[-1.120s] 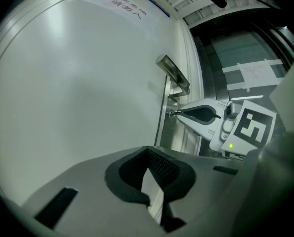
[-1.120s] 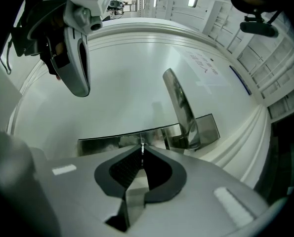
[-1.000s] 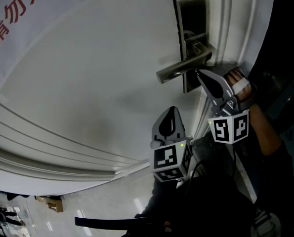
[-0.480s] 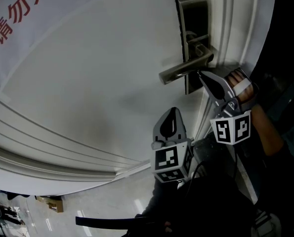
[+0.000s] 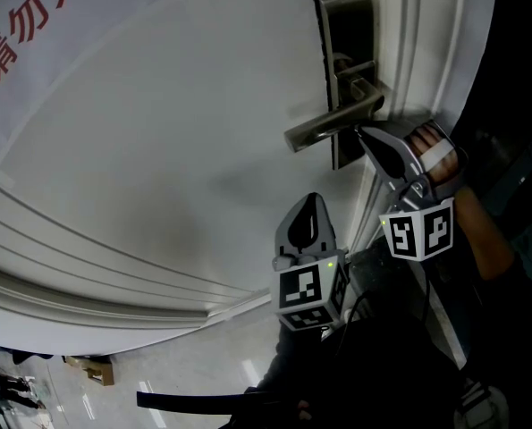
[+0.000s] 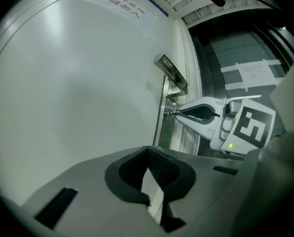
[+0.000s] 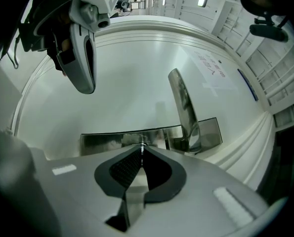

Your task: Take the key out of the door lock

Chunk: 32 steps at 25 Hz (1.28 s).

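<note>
A steel lock plate (image 5: 346, 25) with a lever handle (image 5: 328, 123) is fixed to the white door (image 5: 158, 132). My right gripper (image 5: 360, 131) points at the plate just under the handle, its jaws shut on the thin key (image 7: 142, 145), of which only a metal sliver shows at the tips. The left gripper view shows the same tip (image 6: 174, 114) touching the plate's edge. My left gripper (image 5: 312, 200) hangs lower and to the left, off the door, shut with nothing in it. The keyhole itself is hidden behind the right jaws.
The door frame mouldings (image 5: 418, 52) run along the right of the lock. Red lettering on a paper sign (image 5: 24, 16) is at the door's upper left. A person's hand and dark sleeve (image 5: 480, 231) hold the right gripper. Floor and a cardboard box (image 5: 100, 369) lie below.
Nothing has visibly moved at the lock; only the head view wobbles slightly. Both grippers keep their places and stay shut.
</note>
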Available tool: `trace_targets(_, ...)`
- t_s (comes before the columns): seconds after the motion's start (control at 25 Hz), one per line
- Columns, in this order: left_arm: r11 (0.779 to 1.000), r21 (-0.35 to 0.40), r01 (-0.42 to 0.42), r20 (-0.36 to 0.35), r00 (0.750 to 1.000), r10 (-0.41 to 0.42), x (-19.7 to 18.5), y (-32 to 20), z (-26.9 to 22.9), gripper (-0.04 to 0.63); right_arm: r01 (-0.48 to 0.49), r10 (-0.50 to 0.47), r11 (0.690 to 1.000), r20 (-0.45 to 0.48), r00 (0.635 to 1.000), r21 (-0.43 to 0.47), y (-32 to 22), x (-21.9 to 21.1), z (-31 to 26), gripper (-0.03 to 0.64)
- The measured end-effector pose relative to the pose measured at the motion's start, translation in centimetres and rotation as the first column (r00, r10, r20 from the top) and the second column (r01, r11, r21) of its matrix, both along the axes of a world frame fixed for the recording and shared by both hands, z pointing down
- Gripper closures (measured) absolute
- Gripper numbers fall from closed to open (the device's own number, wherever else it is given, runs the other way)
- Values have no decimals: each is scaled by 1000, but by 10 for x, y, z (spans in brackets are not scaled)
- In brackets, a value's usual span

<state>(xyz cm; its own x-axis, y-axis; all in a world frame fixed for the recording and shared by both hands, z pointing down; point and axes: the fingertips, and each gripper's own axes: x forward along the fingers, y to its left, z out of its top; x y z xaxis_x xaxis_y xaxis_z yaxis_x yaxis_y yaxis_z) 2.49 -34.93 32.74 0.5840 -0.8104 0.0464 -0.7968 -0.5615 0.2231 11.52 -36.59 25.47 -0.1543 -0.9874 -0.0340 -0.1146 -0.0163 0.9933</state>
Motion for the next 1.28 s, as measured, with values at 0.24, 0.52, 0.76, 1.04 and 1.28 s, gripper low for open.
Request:
trace_targets(0.24, 1000, 0, 7, -5, 1000, -7, -2, 1, 0, 595, 2, -2, 1000, -11, 1000, -5, 1, 0, 1, 604)
trace_targets(0.52, 1000, -6, 9, -10, 1000, -9, -4, 0, -2, 595, -1, 1, 1000, -43, 999, -4, 1, 0, 1, 605)
trace_targets(0.76, 1000, 0, 9, -12, 1000, -9, -6, -1, -1, 597, -3, 3, 1000, 6, 1000, -25, 1, 0, 0, 606)
trace_targets(1.04, 1000, -4, 8, -13, 1000, -8, -7, -1, 0, 595, -7, 6, 1000, -21, 1000, -13, 1, 0, 0, 606)
trace_targets(1.28, 1000, -12, 6, -15, 1000, -6, -7, -1, 0, 595, -12, 11, 1000, -66, 998, -7, 1, 0, 1, 606)
